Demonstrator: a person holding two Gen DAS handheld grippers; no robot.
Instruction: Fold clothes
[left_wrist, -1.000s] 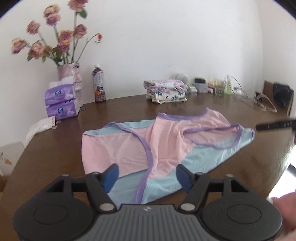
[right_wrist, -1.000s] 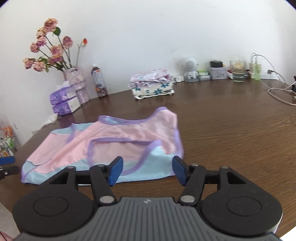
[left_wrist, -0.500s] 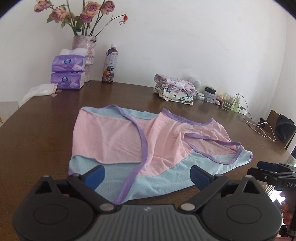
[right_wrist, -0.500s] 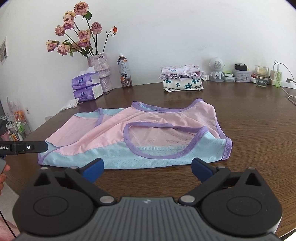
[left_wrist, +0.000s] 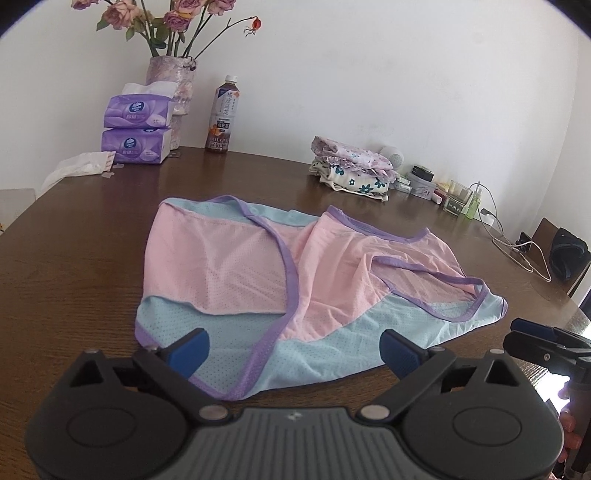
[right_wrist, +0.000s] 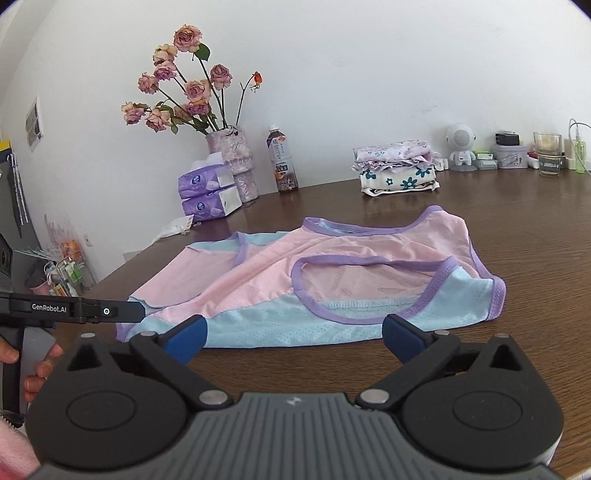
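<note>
1. The left gripper (left_wrist: 293, 349) has its 2 blue-tipped fingers (left_wrist: 192, 347) spread wide, and they hold nothing.
2. The right gripper (right_wrist: 293, 338) is also spread wide, its blue fingertips (right_wrist: 400, 338) far from each other and holding nothing.
3. The pink and light-blue mesh sleeveless top with purple trim (left_wrist: 295, 280) lies spread on the dark brown wooden table (left_wrist: 74, 266), directly ahead of both grippers.
4. In the left wrist view, the near light-blue edge of the top reaches between the 2 fingers, and the left fingertip is just at its purple-edged corner; if they touch, I cannot tell.
5. In the right wrist view, the light-blue hem of the top (right_wrist: 332, 317) lies just beyond the fingertips, and a strip of bare table shows between the fingers.
6. The other gripper appears in each view: the right one at the right of the left fingers (left_wrist: 546, 343), the left one at the left of the right fingers (right_wrist: 74, 310), with a hand (right_wrist: 33, 365) under it.
7. Far beyond the fingers, near the wall, there is a stack of folded floral clothes (right_wrist: 399, 171).
8. To the far left of the fingers stand a brown tea bottle (left_wrist: 223, 114), 2 purple tissue packs (left_wrist: 138, 129) and a glass vase with dried pink roses (right_wrist: 232, 162).
</note>
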